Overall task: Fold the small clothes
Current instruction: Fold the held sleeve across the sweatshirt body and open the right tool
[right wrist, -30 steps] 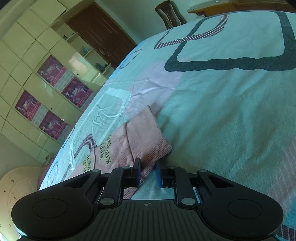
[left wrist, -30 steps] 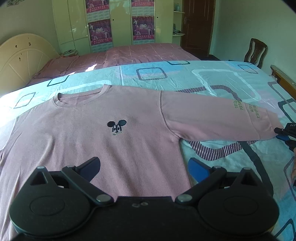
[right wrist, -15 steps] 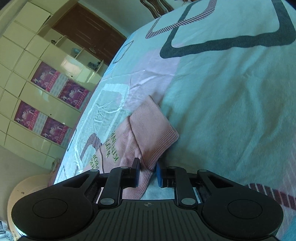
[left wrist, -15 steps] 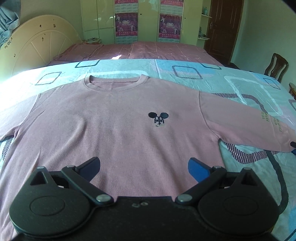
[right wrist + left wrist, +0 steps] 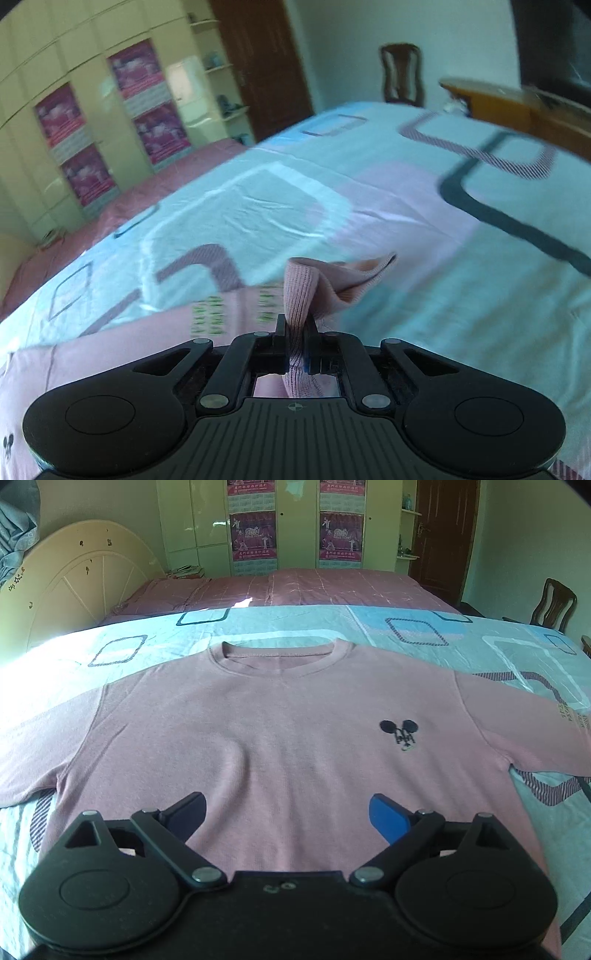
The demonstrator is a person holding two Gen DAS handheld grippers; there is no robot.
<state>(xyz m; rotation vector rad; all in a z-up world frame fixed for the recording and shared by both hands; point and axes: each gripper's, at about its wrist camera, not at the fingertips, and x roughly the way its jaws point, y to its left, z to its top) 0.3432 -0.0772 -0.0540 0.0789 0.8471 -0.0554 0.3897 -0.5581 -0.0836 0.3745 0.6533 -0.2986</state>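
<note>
Pink ribbed long-sleeve shirt [image 5: 280,731] is lying flat on the patterned bedsheet [image 5: 424,635]. Right gripper [image 5: 295,343] is pinching the sleeve cuff [image 5: 299,291], apparently lifted (blurry). Left gripper [image 5: 288,808] is hovering wide open over the hem. Next: carrying the sleeve across the chest.

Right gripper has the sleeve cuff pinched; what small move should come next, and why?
Probably carry the cuff inward over the chest of the pink shirt. The right gripper is shut on the cuff, which stands raised off the bedspread, while the shirt's body lies flat with sleeves spread. The left gripper hangs open above the hem, holding nothing.
</note>
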